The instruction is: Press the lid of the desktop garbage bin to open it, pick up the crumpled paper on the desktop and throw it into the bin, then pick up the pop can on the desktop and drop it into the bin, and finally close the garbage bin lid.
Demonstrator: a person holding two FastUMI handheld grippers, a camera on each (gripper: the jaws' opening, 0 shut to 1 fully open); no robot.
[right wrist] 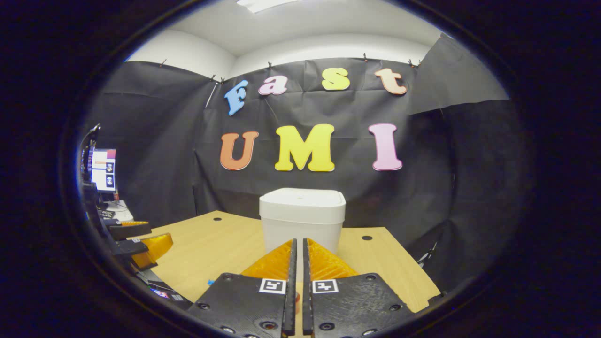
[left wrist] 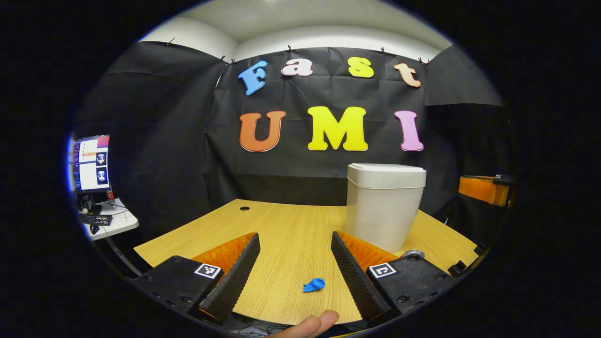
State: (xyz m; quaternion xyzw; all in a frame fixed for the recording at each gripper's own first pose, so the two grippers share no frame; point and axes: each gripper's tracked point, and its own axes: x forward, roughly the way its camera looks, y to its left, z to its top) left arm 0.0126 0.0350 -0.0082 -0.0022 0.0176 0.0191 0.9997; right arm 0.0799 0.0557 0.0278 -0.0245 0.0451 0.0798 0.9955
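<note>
My white bin (left wrist: 382,206) stands upright on the desk, lid shut. The crumpled blue paper (left wrist: 314,285) lies near, well in front of it.

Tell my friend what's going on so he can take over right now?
Left gripper: open, holding nothing, above the wooden table.
Right gripper: shut, holding nothing, aimed at the garbage bin.
Bin lid is closed. Blue crumpled paper lies on the table between the left gripper's fingers. Pop can's top peeks beside the bin.
Done: nothing. Left: everything.
</note>
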